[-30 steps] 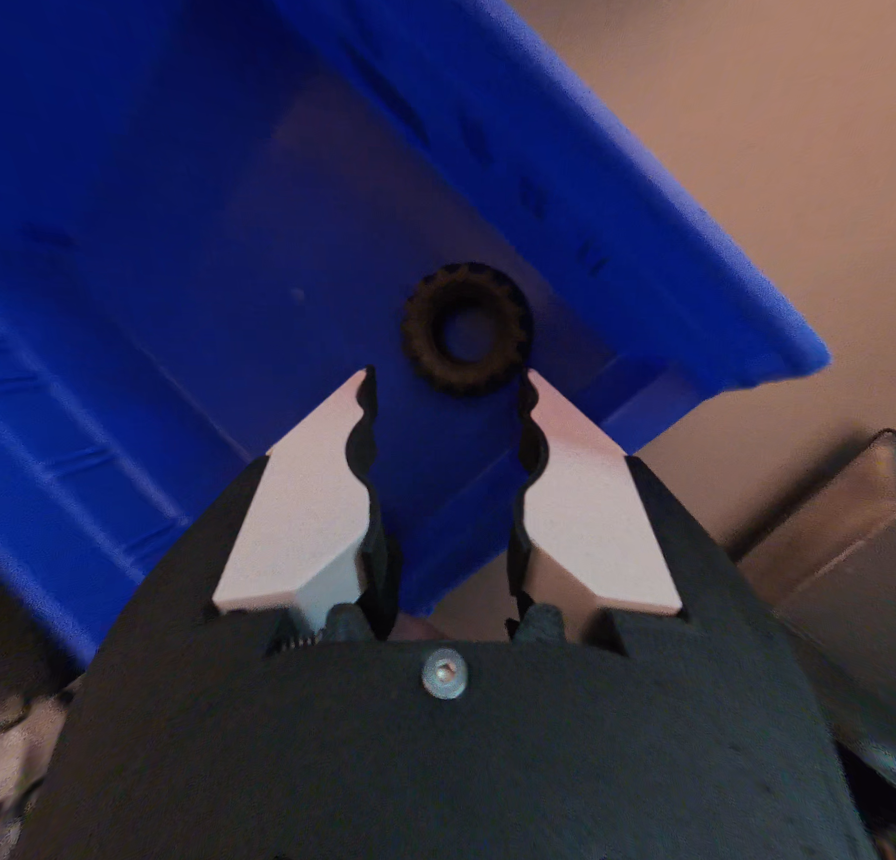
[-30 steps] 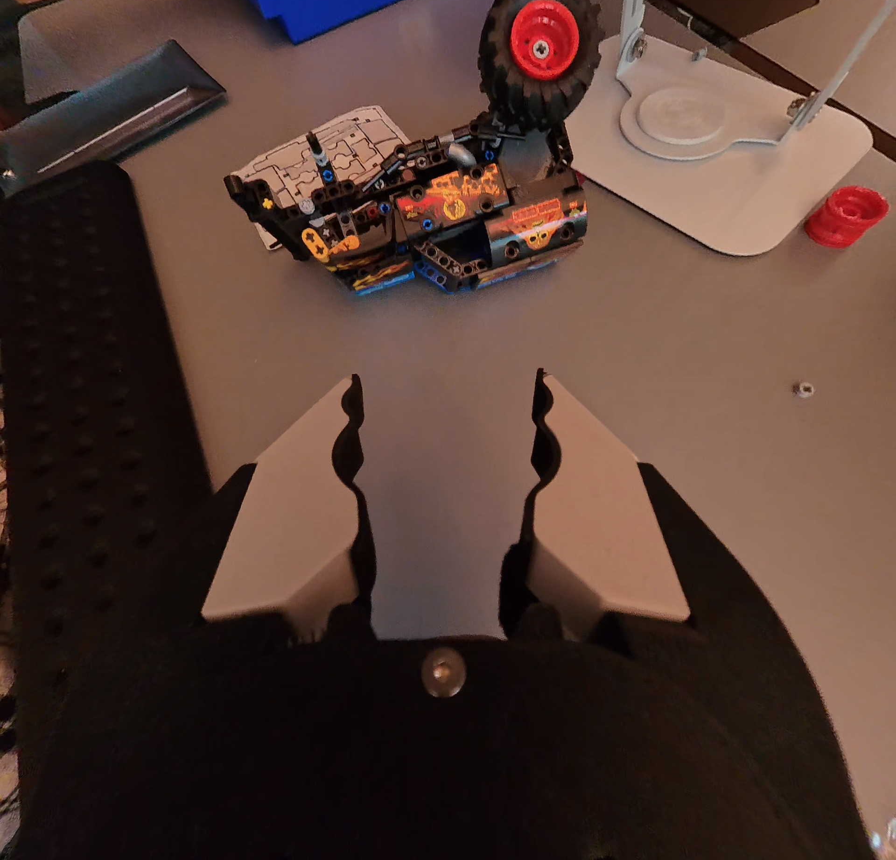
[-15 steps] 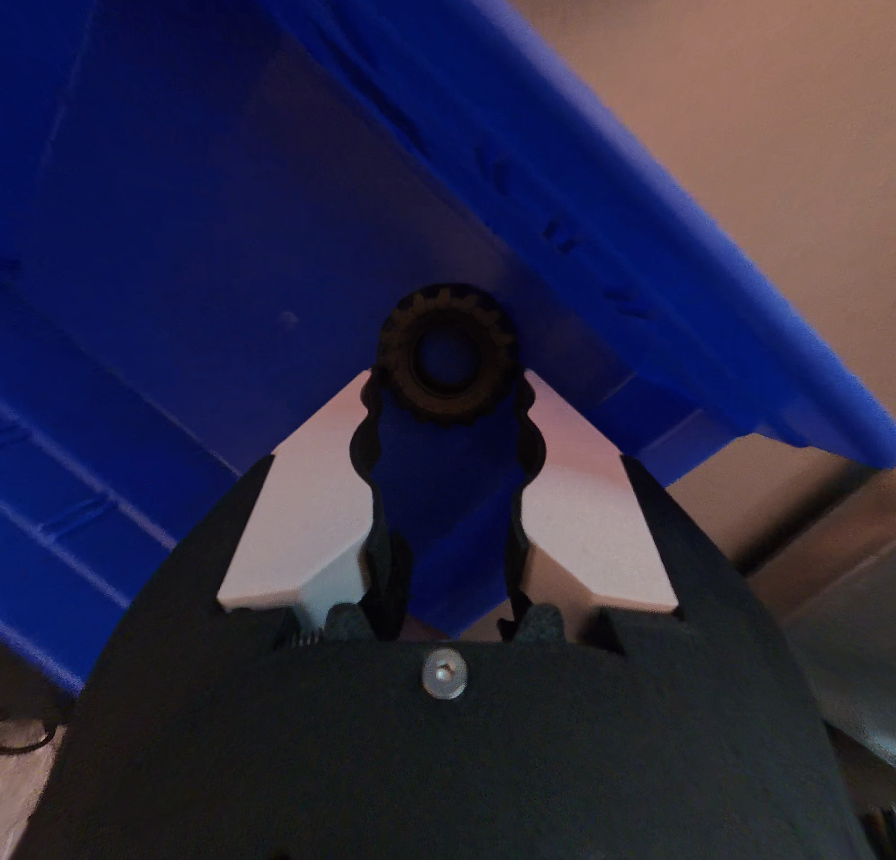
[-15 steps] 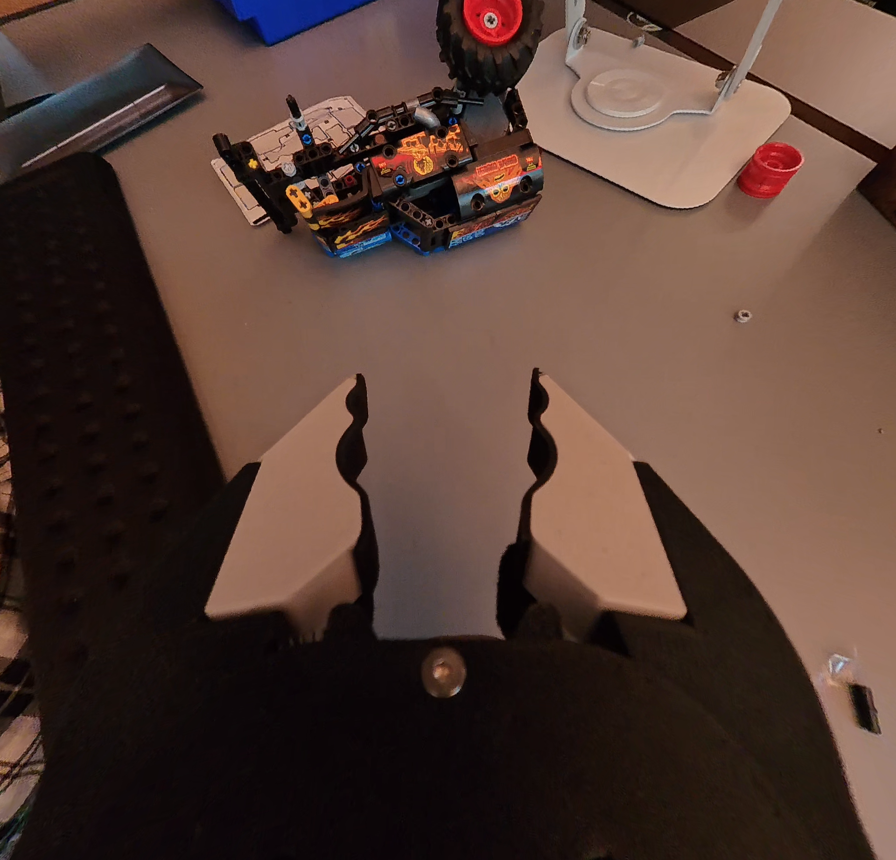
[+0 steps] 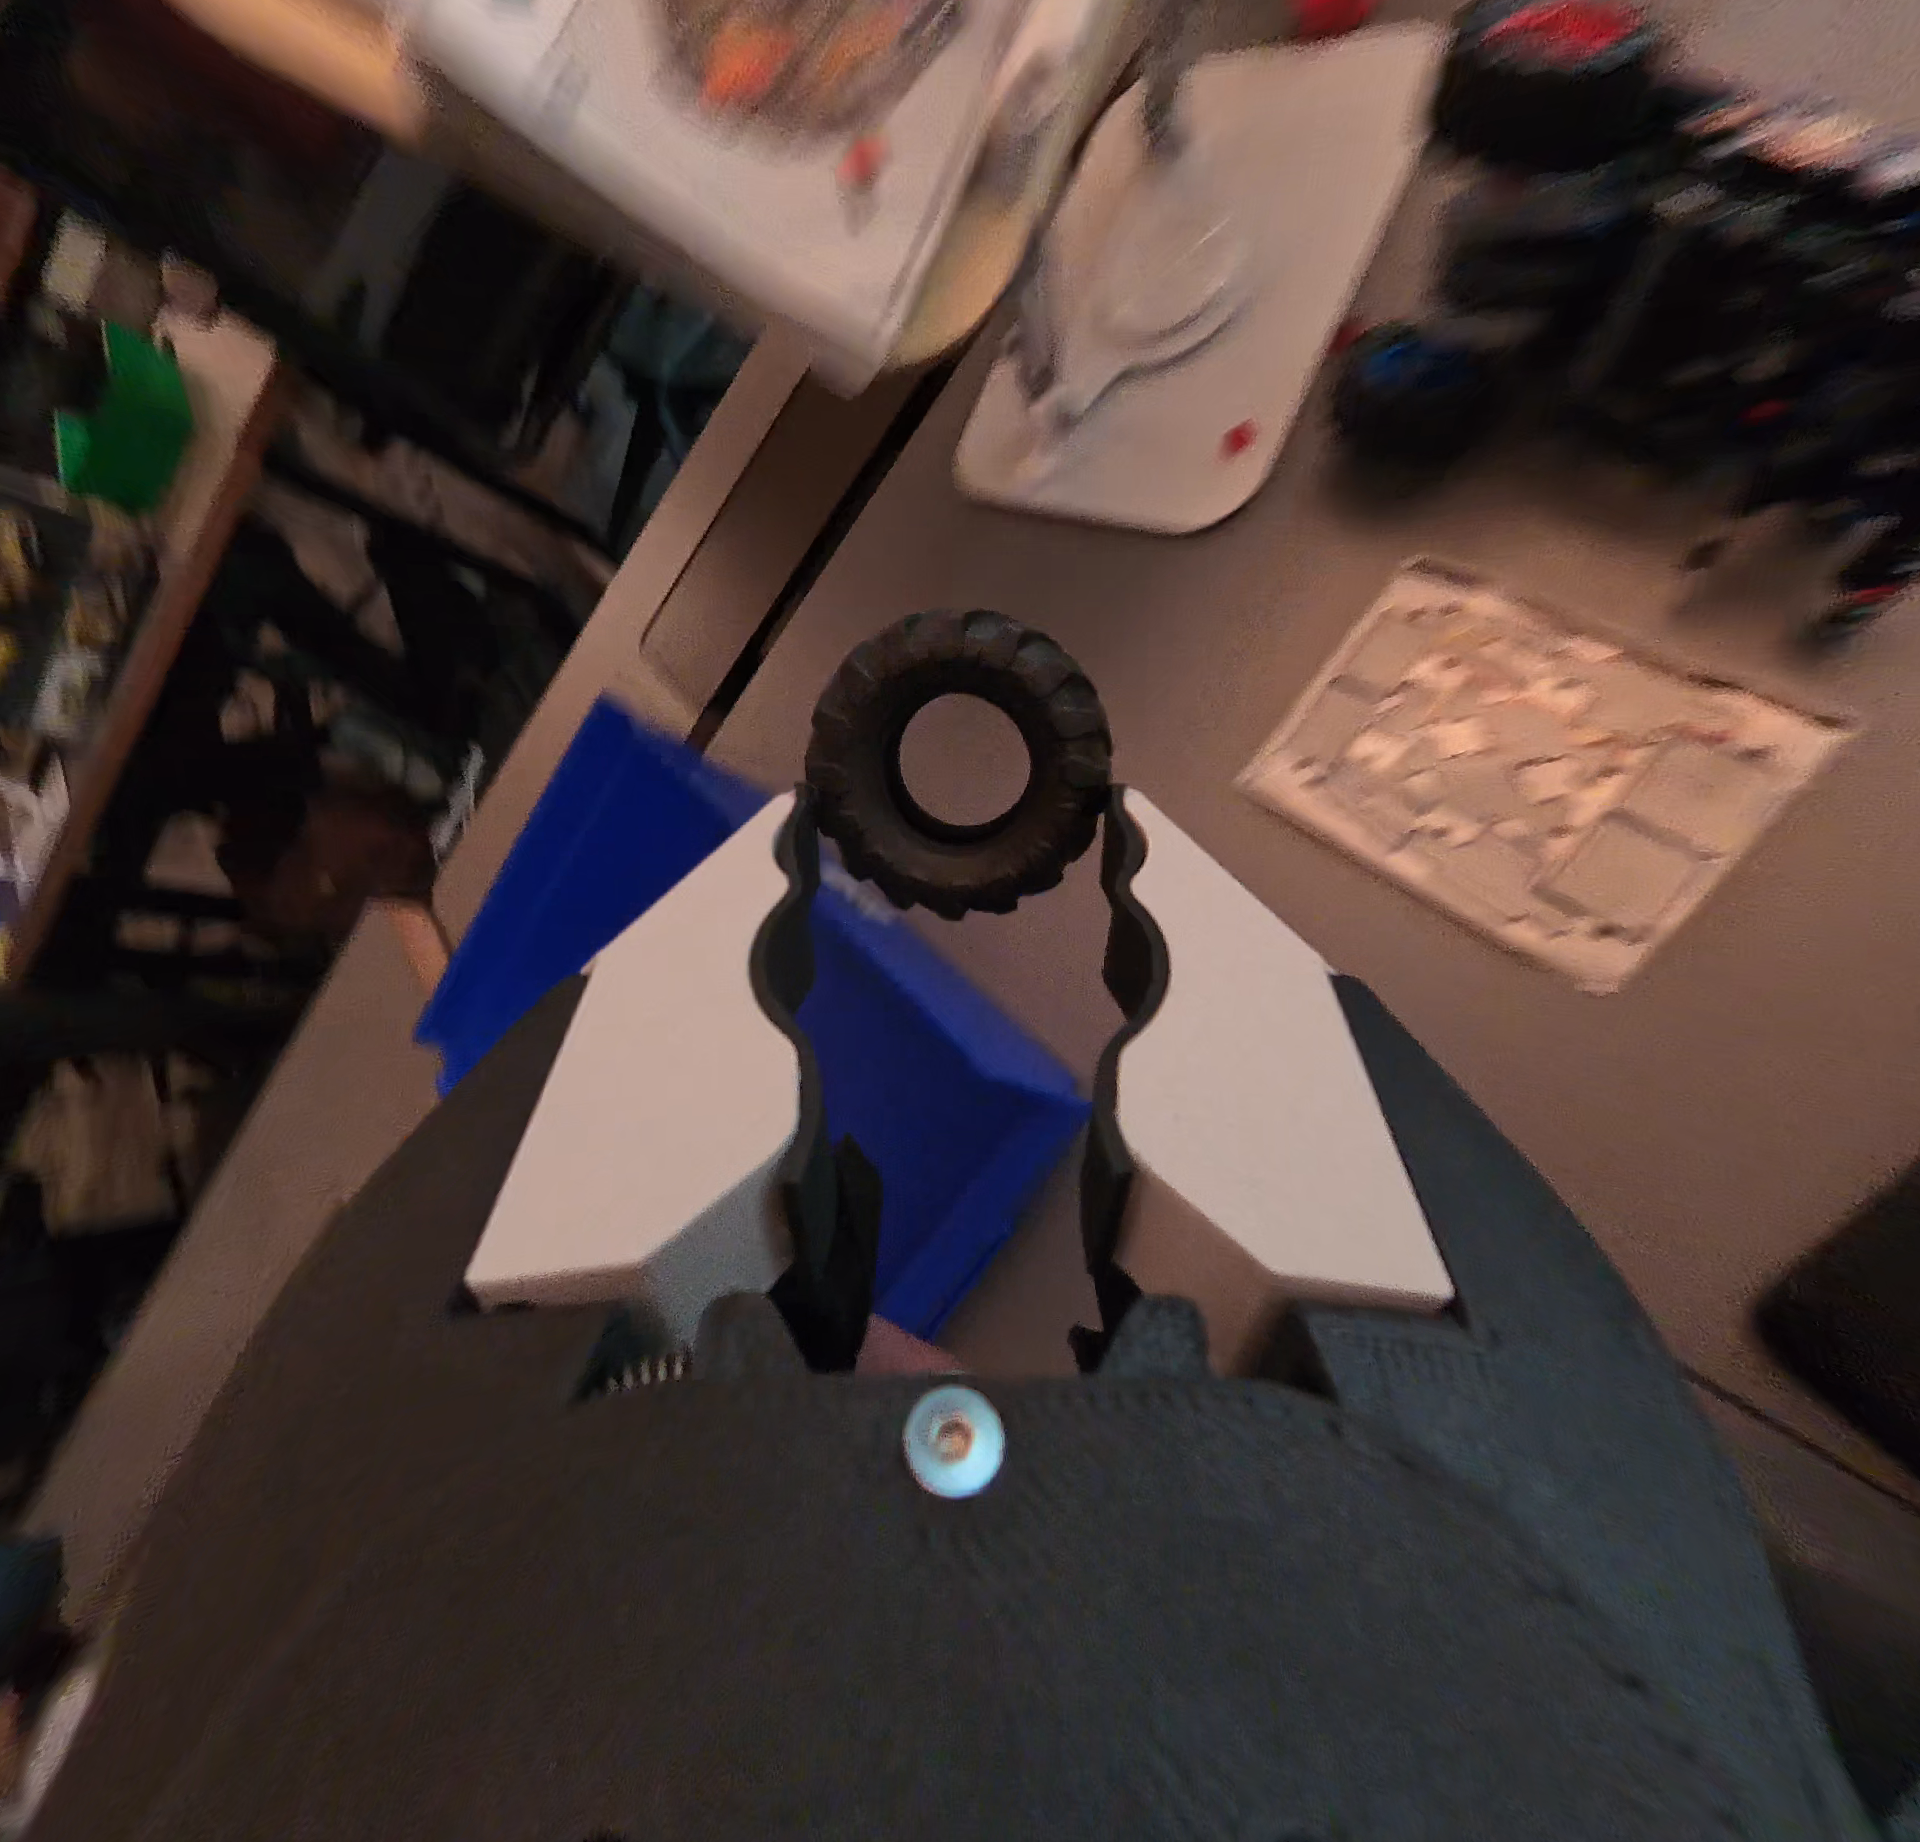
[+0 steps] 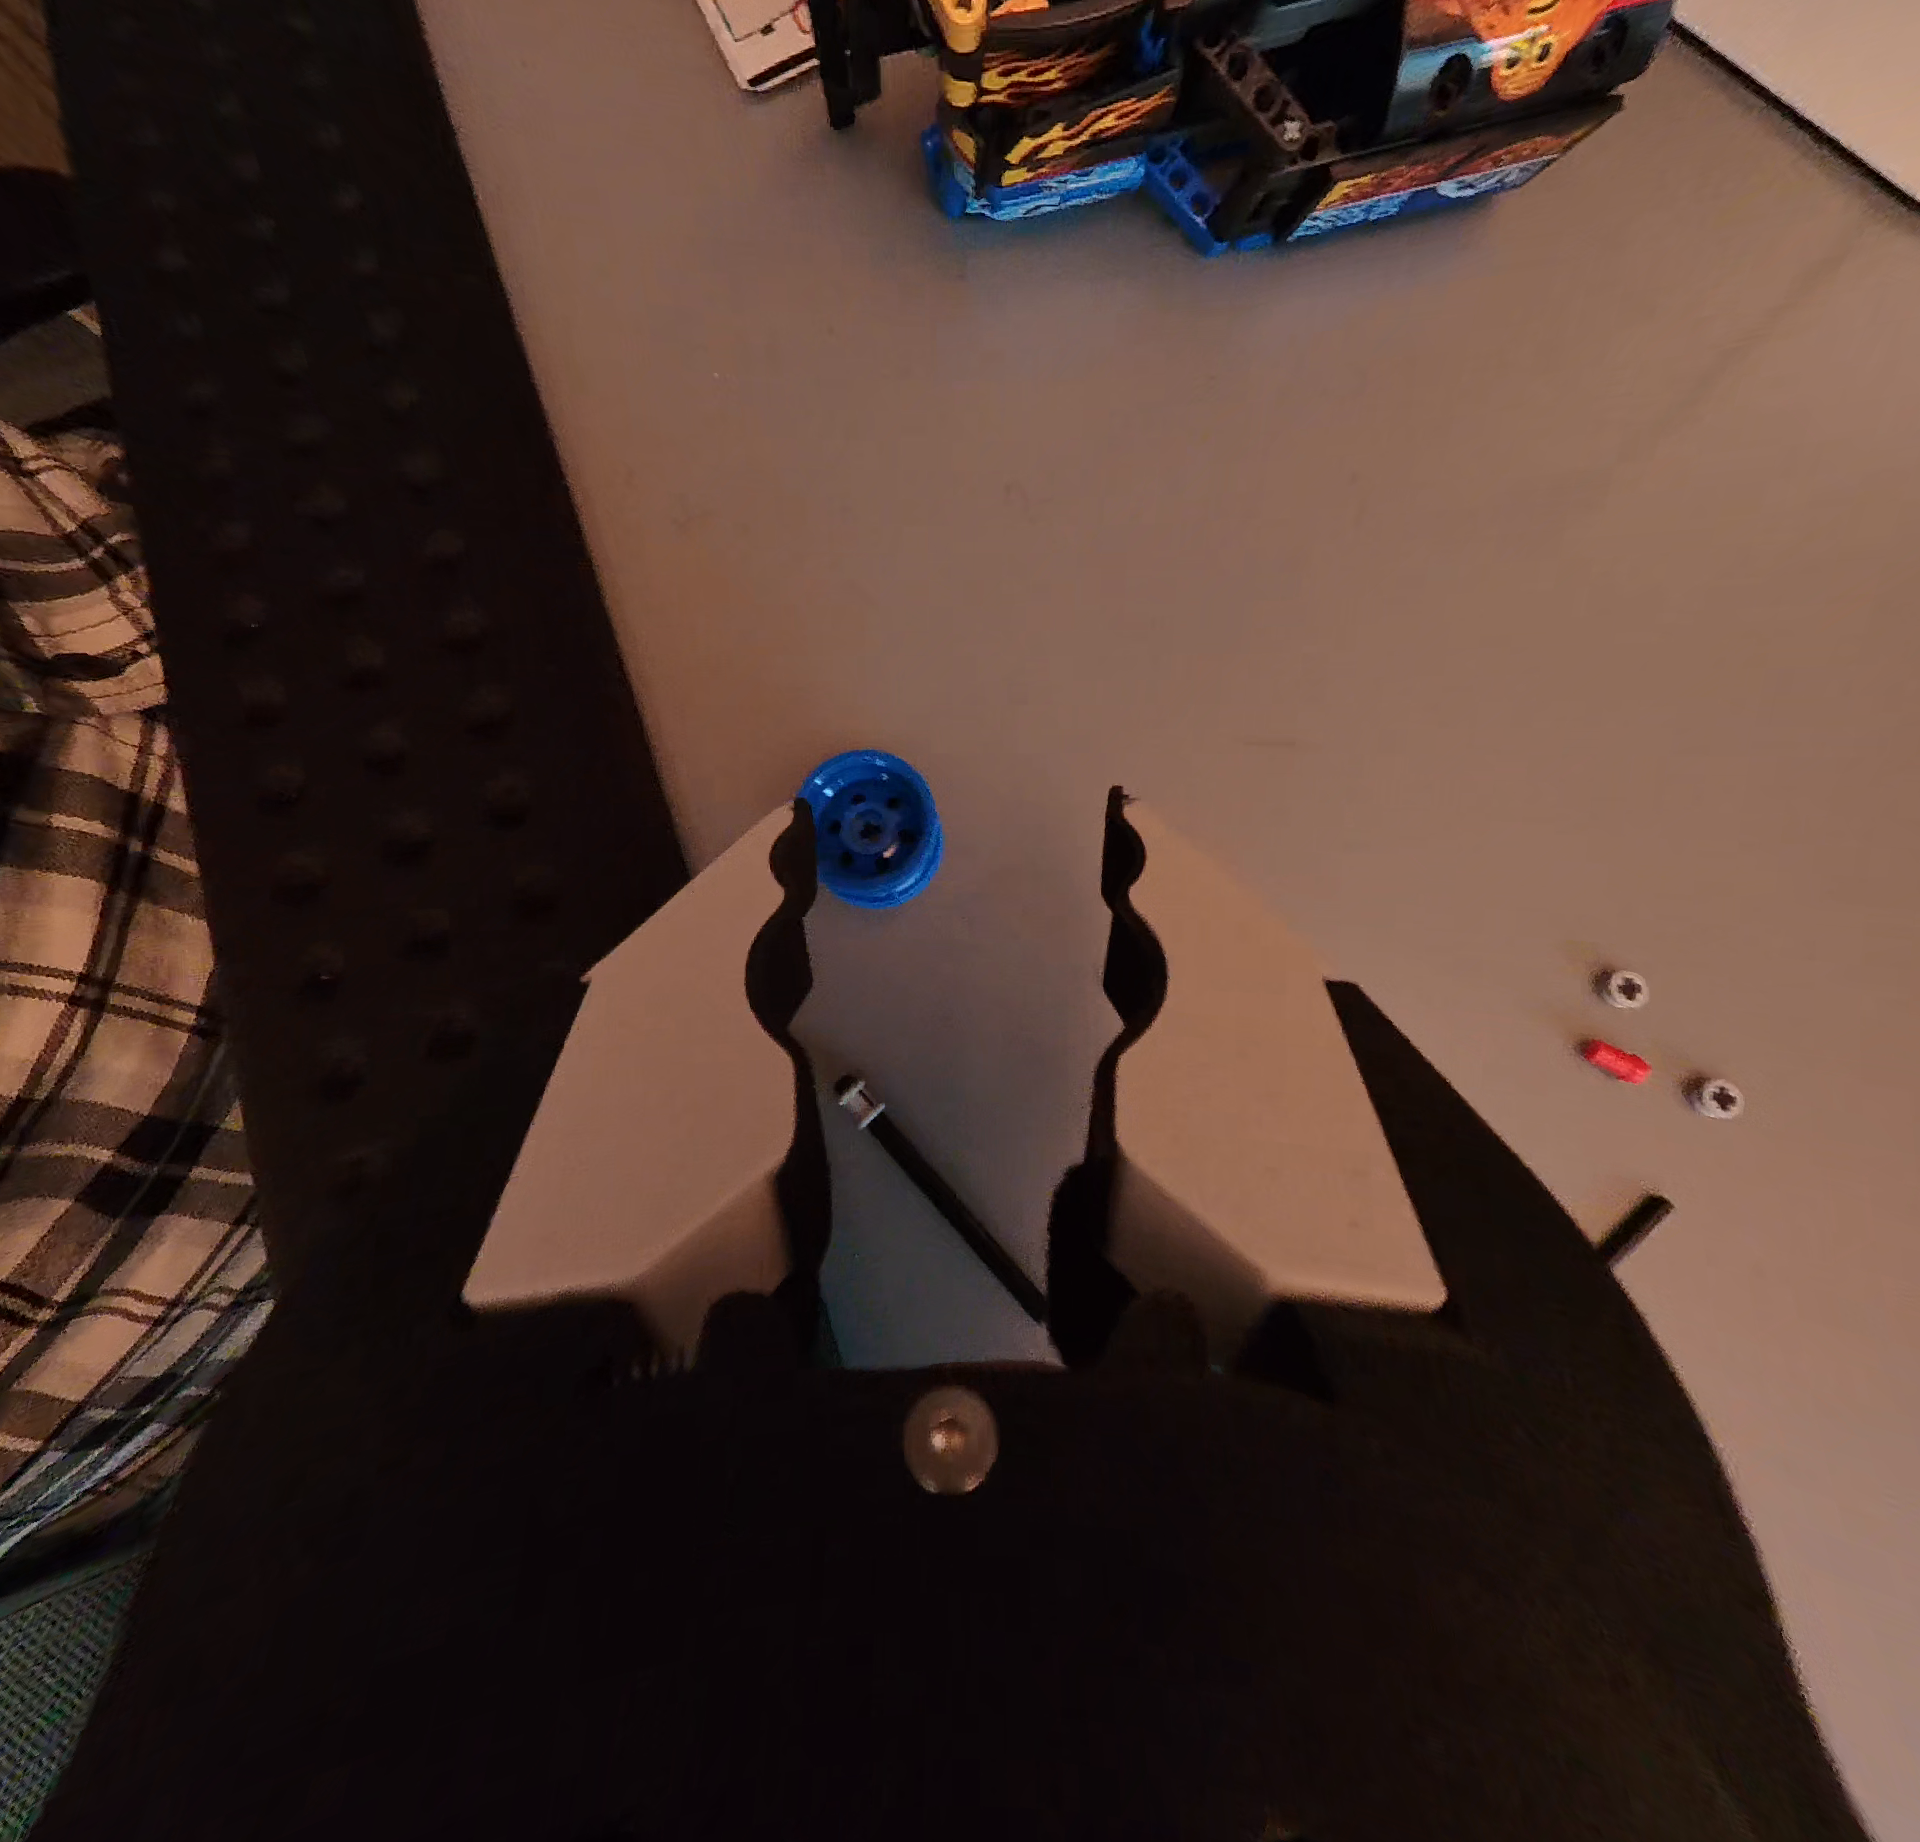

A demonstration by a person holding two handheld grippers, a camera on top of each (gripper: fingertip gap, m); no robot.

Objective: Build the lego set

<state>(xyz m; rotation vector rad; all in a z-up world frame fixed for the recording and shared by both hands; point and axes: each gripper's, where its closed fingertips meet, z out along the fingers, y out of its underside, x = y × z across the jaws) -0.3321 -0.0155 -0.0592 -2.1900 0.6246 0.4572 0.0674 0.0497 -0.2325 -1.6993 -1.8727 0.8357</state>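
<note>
Here the left gripper [image 5: 956,805] pinches a black tyre [image 5: 958,762] at frame centre; the right gripper [image 6: 956,805] gapes empty, a blue wheel hub [image 6: 873,828] beside its left fingertip.

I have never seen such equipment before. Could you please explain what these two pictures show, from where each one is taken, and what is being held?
A person holds two hand-held grippers, each carrying a camera that looks along its two fingers. In the left wrist view, the left gripper pinches a black rubber tyre at its fingertips, above a blue bin and a blurred instruction sheet. In the right wrist view, the right gripper is open and empty above the grey table. A blue wheel hub lies by its left fingertip, a black axle between the fingers, and the half-built truck farther away.
</note>
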